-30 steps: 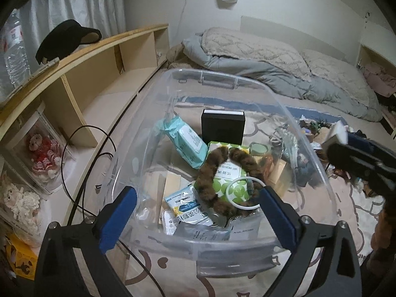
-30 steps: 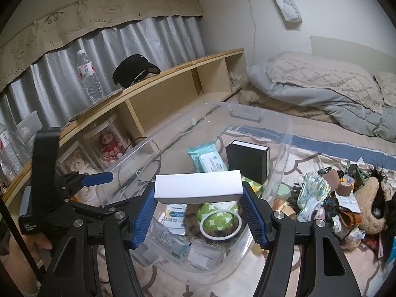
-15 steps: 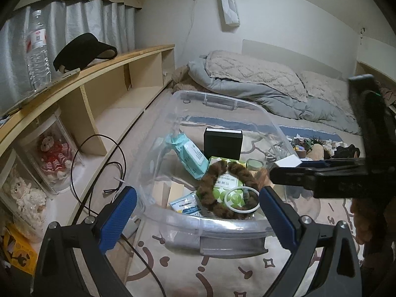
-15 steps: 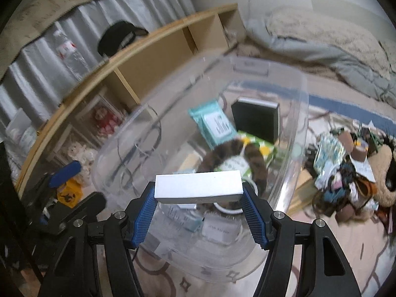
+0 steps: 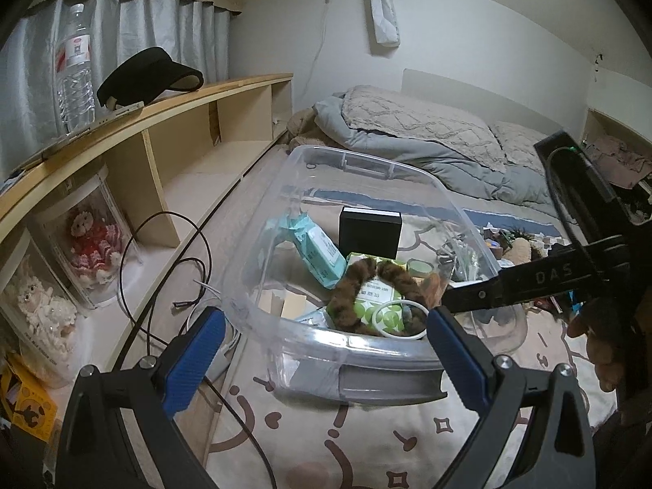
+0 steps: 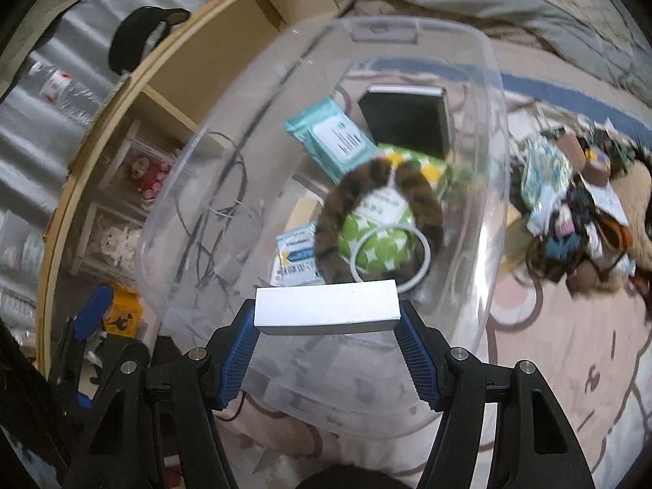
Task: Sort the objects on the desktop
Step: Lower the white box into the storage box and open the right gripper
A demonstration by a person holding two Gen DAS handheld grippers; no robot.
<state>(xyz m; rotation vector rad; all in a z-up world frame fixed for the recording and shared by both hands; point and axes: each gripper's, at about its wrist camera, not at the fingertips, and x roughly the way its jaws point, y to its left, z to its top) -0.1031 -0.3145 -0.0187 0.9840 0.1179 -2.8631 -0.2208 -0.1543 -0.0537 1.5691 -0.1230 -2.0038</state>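
We held a flat white box (image 6: 326,305) across our right gripper (image 6: 328,340), its two blue pads clamped on the box's short ends, so the jaws stood fairly wide with the box filling the gap. The box hung tilted downward over the near rim of a clear plastic bin (image 6: 495,81) that sat on a patterned beige bedspread (image 6: 542,350).

Inside the bin lay a furry brown headband (image 6: 340,199), curled around a green-and-white pack (image 6: 377,228) with a white ring (image 6: 424,252) on it. Behind these were a teal wipes packet (image 6: 330,134) and a black box (image 6: 407,118). A heap of small unsorted items (image 6: 570,203) sat on the bedspread just right of the bin.

Our left gripper (image 5: 326,354) hung near the bin's near wall with its blue pads well apart, nothing between them and touching nothing. From its camera, the right gripper's black arm reached in over the bin from the right, a hand (image 5: 599,334) gripping it.
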